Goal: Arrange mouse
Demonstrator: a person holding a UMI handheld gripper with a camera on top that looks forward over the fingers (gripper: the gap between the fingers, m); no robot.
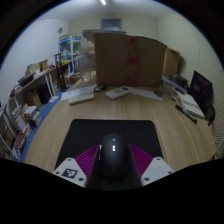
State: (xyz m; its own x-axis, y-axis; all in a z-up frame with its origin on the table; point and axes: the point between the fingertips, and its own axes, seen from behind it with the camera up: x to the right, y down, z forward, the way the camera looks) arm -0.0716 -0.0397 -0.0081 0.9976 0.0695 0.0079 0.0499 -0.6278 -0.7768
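Claw (112, 168) clenched on mouse (112, 160), pads against both its flanks; mouse's long axis points straight ahead over mousepad (110, 132) on bench (120, 108).

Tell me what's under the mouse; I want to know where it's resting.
The mouse sits between the gripper fingers, over a black mat on the wooden table. The mouse hides its own underside, so whether it touches the mat cannot be seen.
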